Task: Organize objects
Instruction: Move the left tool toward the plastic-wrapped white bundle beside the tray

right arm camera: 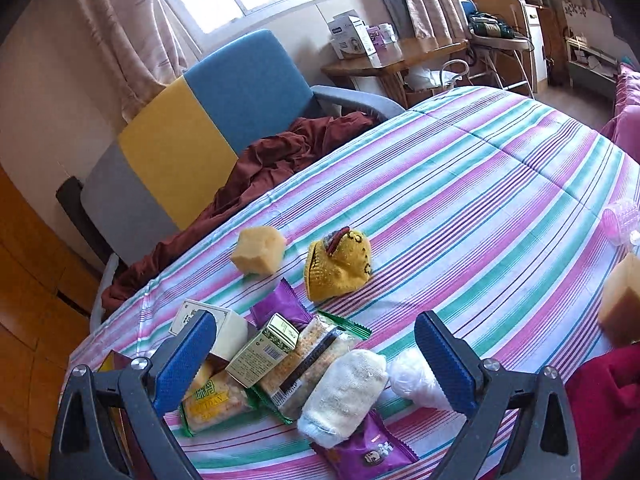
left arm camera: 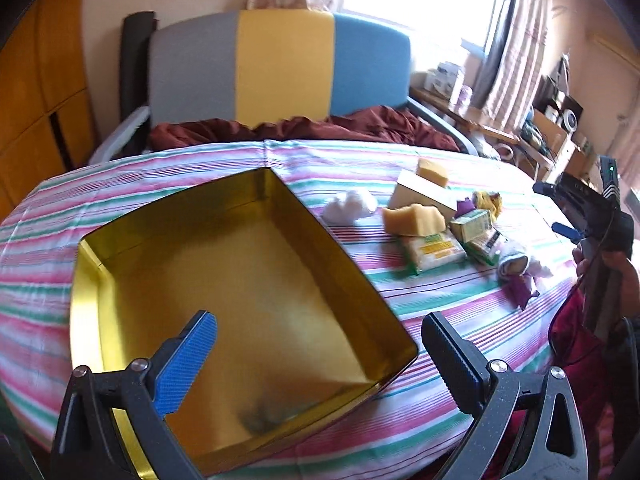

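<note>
An empty gold tin box (left arm camera: 248, 292) sits on the striped tablecloth (left arm camera: 472, 296). My left gripper (left arm camera: 320, 352) is open and empty, over the tin's near right corner. A pile of objects lies to the tin's right: yellow sponges (left arm camera: 414, 219), snack packets (left arm camera: 434, 251), a small green carton (left arm camera: 472, 224). My right gripper (right arm camera: 316, 352) is open and empty just above this pile: a rolled white sock (right arm camera: 344, 392), the carton (right arm camera: 264, 350), a crispy snack packet (right arm camera: 308, 360), a purple packet (right arm camera: 368, 452). A yellow knitted hat (right arm camera: 338, 266) and a sponge (right arm camera: 258, 250) lie beyond.
A grey, yellow and blue chair (left arm camera: 280, 64) with a maroon cloth (left arm camera: 304, 128) stands behind the table. A white box (left arm camera: 420, 194) and a white fluffy ball (left arm camera: 350, 204) lie near the pile. Another sponge (right arm camera: 622, 300) and a pink plastic cup (right arm camera: 620, 220) are at the far right.
</note>
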Action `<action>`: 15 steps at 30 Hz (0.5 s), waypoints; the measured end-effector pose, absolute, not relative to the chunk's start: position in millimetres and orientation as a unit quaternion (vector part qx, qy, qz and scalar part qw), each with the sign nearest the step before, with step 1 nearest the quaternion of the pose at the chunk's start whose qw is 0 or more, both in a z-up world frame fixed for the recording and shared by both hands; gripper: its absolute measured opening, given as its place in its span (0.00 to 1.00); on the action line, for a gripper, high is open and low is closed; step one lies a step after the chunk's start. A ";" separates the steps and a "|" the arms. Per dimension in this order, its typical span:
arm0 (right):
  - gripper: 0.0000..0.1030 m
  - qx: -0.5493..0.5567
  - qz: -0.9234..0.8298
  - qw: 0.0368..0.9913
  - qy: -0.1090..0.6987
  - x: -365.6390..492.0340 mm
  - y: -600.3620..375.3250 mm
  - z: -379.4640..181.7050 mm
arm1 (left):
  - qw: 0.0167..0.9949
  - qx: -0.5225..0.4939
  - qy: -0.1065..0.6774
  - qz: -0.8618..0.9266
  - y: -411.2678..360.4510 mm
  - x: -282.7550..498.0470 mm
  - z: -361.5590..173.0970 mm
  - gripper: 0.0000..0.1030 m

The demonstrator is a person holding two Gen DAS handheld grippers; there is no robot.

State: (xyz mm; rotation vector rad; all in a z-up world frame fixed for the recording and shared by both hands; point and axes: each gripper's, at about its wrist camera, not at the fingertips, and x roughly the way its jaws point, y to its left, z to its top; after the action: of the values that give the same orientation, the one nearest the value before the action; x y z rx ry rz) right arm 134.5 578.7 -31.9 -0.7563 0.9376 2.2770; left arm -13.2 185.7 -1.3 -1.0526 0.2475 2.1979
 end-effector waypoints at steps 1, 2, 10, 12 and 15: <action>0.98 -0.281 0.850 0.278 0.348 134.6 578.9 -31.1 | 0.343 -0.407 0.102 0.840 193.5 -14.9 -0.8 1.00; 0.98 -0.281 0.851 0.274 0.348 135.0 578.3 -30.3 | 0.344 -0.408 0.109 0.839 200.3 -16.2 -0.4 1.00; 0.98 -0.281 0.861 0.251 0.343 130.9 574.4 -27.5 | 0.359 -0.419 0.134 0.823 261.6 -54.2 4.5 1.00; 0.98 -0.285 0.861 0.245 0.343 128.8 574.4 -28.4 | 0.365 -0.428 0.131 0.816 274.7 -65.5 3.9 1.00; 0.98 -0.291 0.862 0.236 0.342 125.7 572.7 -29.6 | 0.365 -0.439 0.129 0.811 298.2 -87.4 -1.2 1.00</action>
State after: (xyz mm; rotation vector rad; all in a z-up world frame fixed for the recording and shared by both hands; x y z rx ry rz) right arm 125.7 572.7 -29.6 -0.7974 0.9382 2.3633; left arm -87.4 298.2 -1.2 -1.1281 0.3328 2.0844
